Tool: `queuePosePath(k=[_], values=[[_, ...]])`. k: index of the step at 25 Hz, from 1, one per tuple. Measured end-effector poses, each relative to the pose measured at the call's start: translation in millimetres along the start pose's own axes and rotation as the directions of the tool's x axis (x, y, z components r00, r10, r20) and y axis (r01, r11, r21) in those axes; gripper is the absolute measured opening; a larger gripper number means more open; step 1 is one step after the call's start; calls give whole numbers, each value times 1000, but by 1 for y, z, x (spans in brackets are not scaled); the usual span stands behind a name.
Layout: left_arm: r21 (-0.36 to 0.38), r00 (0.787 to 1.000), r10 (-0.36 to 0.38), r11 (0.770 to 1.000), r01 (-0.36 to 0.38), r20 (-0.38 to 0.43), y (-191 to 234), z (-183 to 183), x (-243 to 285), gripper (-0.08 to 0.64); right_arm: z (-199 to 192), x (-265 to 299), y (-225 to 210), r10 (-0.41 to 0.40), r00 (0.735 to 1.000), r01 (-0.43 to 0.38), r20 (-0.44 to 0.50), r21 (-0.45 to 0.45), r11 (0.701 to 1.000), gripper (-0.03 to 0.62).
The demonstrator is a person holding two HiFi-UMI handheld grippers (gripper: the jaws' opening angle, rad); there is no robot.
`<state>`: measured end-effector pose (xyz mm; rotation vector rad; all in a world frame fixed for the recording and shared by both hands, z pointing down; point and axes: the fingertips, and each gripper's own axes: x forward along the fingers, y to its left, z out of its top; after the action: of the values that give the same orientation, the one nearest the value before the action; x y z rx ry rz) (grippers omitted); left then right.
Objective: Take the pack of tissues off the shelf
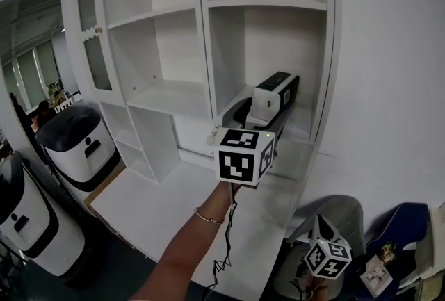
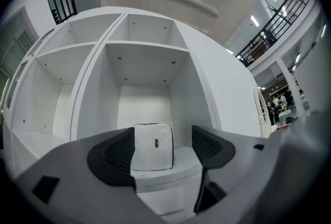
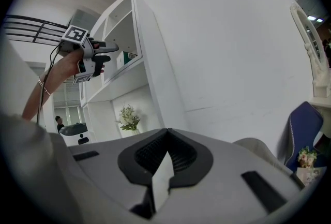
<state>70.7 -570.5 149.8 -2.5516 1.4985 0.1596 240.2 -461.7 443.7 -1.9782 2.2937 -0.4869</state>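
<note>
Only your left gripper view showed the pack of tissues (image 2: 152,146). In your head view, your left gripper (image 2: 163,141) and its marker cube (image 1: 243,157) stood in front of the lower right compartment of the white shelf unit (image 1: 201,49) and covered the spot. The pack sat upright near the front edge of that compartment's board (image 2: 165,179). Its white front face was turned straight toward your gripper, with a small dark mark at its middle. That face was a little taller than wide. Its depth ran away from you into the compartment and was hidden behind the face, so you could not tell which axis was truly the longest. Your left gripper's jaws stood wide apart with the pack framed between them. The pack's left edge met the outline of the left pad (image 2: 120,153), though whether they touched could not be made out. Bare shelf showed between the pack and the right pad (image 2: 208,145). Your right gripper (image 3: 165,140) had its jaws pressed together on nothing. It hung low at the bottom right of your head view, well apart from the shelf. Its own view caught your left hand (image 3: 85,65) holding the other gripper up at the compartment, but the pack was too small to find there.
</note>
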Motion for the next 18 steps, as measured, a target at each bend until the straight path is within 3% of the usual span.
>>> queuePosePath(k=[11,18], values=[[23,998,63,998,-63,16,11,7,23,334,-2,3,-10,-4,1000,4,-11,3,1000,6],[13,997,66,998,-67,27,15,15,32,334,-3,8,-11,6,1000,-6,-21,1,1000,6]])
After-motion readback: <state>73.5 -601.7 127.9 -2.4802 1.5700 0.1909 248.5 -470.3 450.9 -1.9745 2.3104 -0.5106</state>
